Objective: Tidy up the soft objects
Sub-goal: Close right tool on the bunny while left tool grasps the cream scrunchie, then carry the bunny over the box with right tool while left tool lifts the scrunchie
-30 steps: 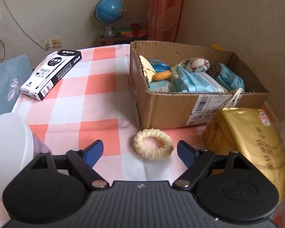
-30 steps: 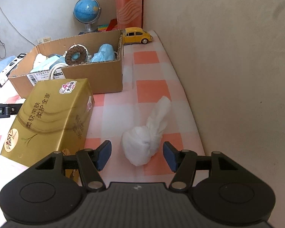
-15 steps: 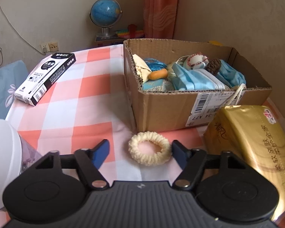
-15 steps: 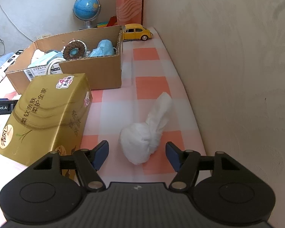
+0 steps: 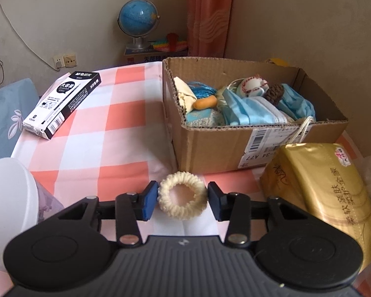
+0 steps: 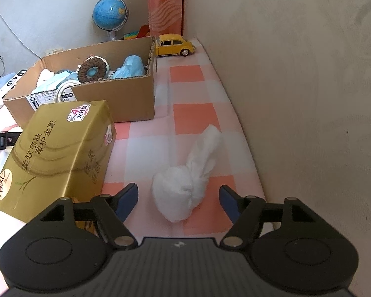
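left wrist view: the left gripper point(image 5: 183, 199) has its jaws closed in against both sides of the cream scrunchie point(image 5: 182, 198), which lies on the table just near of the cardboard box point(image 5: 210, 148). it looks light and squashy, best pinched across its ring.

right wrist view: the right gripper point(image 6: 178, 200) has its jaws wide, holding nothing, straddling the white tissue bundle point(image 6: 185, 190) right of the gold tissue pack point(image 6: 54, 158); it looks soft and light, best gripped at its round body.

Globe point(image 5: 138, 19) behind table; yellow toy car point(image 6: 174, 44); black-and-white pen box point(image 5: 61, 104).

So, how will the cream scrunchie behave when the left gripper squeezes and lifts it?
The cream scrunchie looks knitted and puffy, so it will probably squash between the left gripper pads. It seems light and not slippery, and its ring may sag.
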`<state>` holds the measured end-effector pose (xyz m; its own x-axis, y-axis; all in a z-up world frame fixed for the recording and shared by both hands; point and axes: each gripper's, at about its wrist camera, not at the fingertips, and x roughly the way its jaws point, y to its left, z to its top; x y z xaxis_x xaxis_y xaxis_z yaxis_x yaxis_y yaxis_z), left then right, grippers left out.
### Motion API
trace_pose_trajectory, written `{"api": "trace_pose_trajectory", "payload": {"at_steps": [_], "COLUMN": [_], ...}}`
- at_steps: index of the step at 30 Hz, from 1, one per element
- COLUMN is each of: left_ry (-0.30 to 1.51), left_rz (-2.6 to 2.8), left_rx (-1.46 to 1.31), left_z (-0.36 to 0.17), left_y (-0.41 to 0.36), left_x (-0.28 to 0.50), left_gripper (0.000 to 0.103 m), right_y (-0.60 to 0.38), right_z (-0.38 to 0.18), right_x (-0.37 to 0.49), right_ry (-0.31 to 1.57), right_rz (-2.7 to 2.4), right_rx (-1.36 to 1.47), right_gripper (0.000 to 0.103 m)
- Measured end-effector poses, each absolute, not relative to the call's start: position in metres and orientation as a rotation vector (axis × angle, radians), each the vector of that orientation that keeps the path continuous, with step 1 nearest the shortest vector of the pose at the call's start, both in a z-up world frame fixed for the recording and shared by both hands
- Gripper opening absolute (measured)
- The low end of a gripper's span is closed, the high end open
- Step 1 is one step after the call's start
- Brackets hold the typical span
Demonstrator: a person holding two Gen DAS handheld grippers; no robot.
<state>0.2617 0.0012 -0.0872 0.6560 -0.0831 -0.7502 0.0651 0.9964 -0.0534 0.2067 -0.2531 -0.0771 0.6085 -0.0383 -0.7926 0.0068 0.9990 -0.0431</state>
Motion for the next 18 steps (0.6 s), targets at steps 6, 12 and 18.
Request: {"api": "trace_pose_trajectory", "payload": {"at_steps": [6,12,18], "left_ry": [0.844,0.835,0.806], "left_rz": [-0.099,-0.126,-0.171], "left_rx": [-0.008,-0.002,0.007], "left_z": [-0.075,-0.053,-0.023], "left_y": [0.003,0.006,0.004], "left_x": [0.254,0.240,0.225], "left_gripper": [0.043,0.043,0.043], "right_y": [-0.247,-0.246,-0.244], "right_z": [-0.077,-0.066,-0.041], "right_x": [0.207,0.199,0.187], "right_ry": [0.913,0.891,0.831], "right_rz": [-0.025,-0.011,0.019], "right_rx": [-0.070,-0.065,-0.057], "right_gripper": [0.044,0.039,0.039]}}
